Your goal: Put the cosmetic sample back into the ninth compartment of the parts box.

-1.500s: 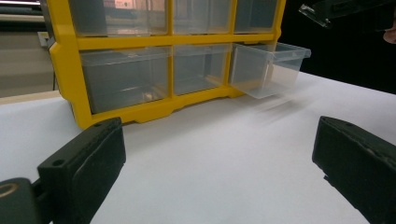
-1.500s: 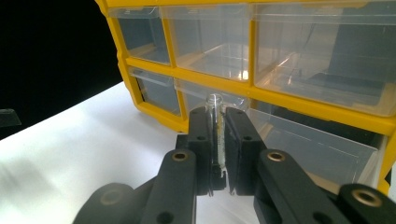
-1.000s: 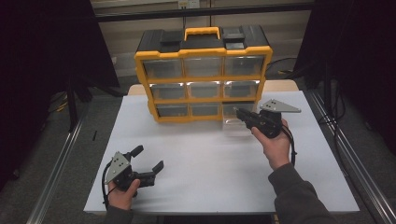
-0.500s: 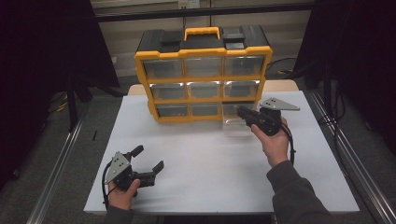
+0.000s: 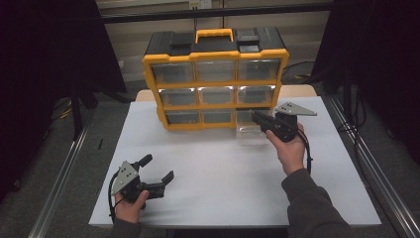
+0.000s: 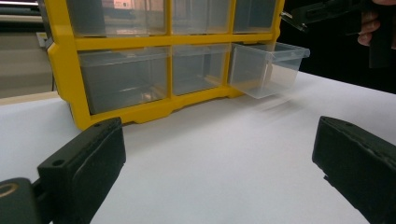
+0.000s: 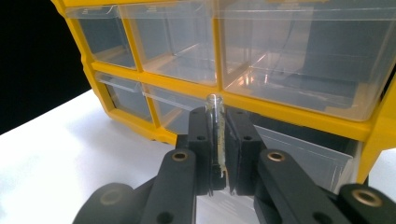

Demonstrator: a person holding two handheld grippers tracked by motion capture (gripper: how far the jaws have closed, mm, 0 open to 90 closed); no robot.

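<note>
A yellow and black organiser [image 5: 215, 84] with clear drawers stands at the back of the white table [image 5: 218, 163]. Its bottom right drawer [image 5: 247, 130] is pulled out; it looks empty [image 6: 268, 67]. My right gripper [image 5: 258, 118] hovers just over that drawer, shut on a small clear tube [image 7: 215, 105] that sticks up between its jaws [image 7: 218, 116]. My left gripper [image 5: 159, 168] rests low at the table's front left, pointing at the organiser, its jaws wide apart with nothing between them [image 6: 219, 158].
The table's white surface stretches between the two hands. Metal rails [image 5: 59, 173] run along the floor on both sides, and dark curtains hang left and right. The other drawers [image 5: 217, 94] are closed.
</note>
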